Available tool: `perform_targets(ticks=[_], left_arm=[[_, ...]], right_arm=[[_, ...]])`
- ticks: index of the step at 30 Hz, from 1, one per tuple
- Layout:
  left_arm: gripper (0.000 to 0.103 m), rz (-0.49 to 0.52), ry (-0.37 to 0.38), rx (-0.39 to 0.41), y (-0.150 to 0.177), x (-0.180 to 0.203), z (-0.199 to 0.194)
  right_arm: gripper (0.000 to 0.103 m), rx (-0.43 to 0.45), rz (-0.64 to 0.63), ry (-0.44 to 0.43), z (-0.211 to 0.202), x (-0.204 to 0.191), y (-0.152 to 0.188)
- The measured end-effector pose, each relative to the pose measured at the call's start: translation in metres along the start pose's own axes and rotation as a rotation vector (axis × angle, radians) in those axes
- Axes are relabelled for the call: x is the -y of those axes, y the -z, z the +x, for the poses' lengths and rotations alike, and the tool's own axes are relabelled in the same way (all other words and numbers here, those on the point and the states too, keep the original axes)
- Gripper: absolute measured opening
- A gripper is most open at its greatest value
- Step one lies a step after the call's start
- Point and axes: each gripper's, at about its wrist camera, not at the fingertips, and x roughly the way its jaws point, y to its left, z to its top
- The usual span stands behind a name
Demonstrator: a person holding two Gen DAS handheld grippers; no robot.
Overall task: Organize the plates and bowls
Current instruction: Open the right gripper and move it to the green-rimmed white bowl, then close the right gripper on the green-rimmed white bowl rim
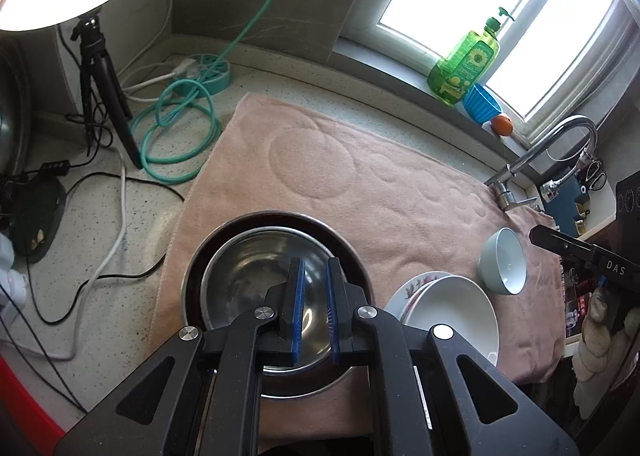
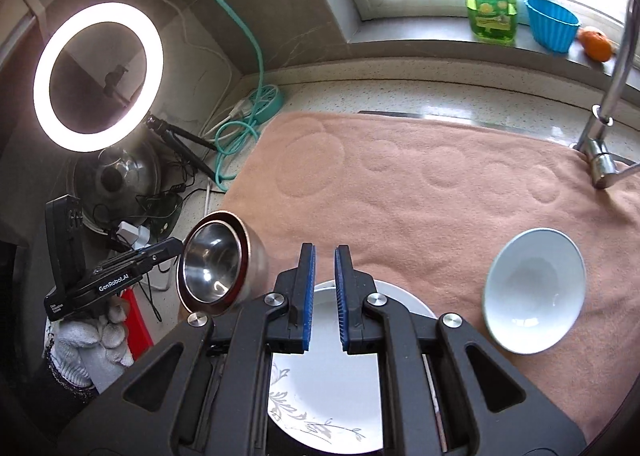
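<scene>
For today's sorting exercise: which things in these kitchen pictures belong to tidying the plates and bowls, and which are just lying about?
Part of the job:
steel bowls
white plates
pale bowl
pink towel

Just lying about:
soap bottle
blue cup
orange
ring light
green hose
tap

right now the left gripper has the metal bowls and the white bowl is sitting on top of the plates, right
Not quite. The left gripper does hold the metal bowls by the rim, but the white bowl is not on the plates. The right wrist view shows it on its own on the pink towel, to the right of the plates and apart from them.
</scene>
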Motion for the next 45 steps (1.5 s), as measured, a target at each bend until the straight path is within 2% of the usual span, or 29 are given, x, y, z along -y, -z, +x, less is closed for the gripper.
perform_targets(ticks=[4, 6, 8, 10, 12, 22, 26, 33, 37, 45], left_arm=[[0.009, 0.061, 0.060, -0.006, -0.010, 0.036, 0.009], [0.009, 0.079, 0.083, -0.011, -0.014, 0.052, 0.017], [0.009, 0.100, 0.110, -0.030, -0.017, 0.069, 0.026], [0.013, 0.136, 0.121, -0.041, -0.017, 0.088, 0.037], [0.018, 0.167, 0.142, -0.061, -0.017, 0.107, 0.048], [0.019, 0.292, 0.218, -0.166, -0.009, 0.184, 0.105], [0.019, 0.333, 0.228, -0.201, -0.005, 0.207, 0.123], [0.019, 0.367, 0.231, -0.236, 0.000, 0.230, 0.144], [0.019, 0.375, 0.229, -0.248, -0.001, 0.236, 0.152], [0.019, 0.379, 0.217, -0.263, -0.001, 0.240, 0.160]], right_arm=[[0.010, 0.045, 0.041, 0.088, -0.025, 0.038, 0.007], [0.015, 0.057, 0.075, 0.113, -0.035, 0.057, 0.010], [0.037, 0.067, 0.097, 0.137, -0.042, 0.073, 0.013], [0.043, 0.079, 0.109, 0.171, -0.047, 0.087, 0.017], [0.043, 0.079, 0.124, 0.195, -0.050, 0.099, 0.021], [0.043, 0.046, 0.199, 0.246, -0.047, 0.153, 0.040], [0.043, 0.025, 0.236, 0.232, -0.040, 0.167, 0.048], [0.043, -0.007, 0.289, 0.197, -0.024, 0.184, 0.059], [0.034, -0.022, 0.294, 0.177, -0.017, 0.188, 0.060], [0.027, -0.050, 0.313, 0.149, -0.006, 0.195, 0.061]])
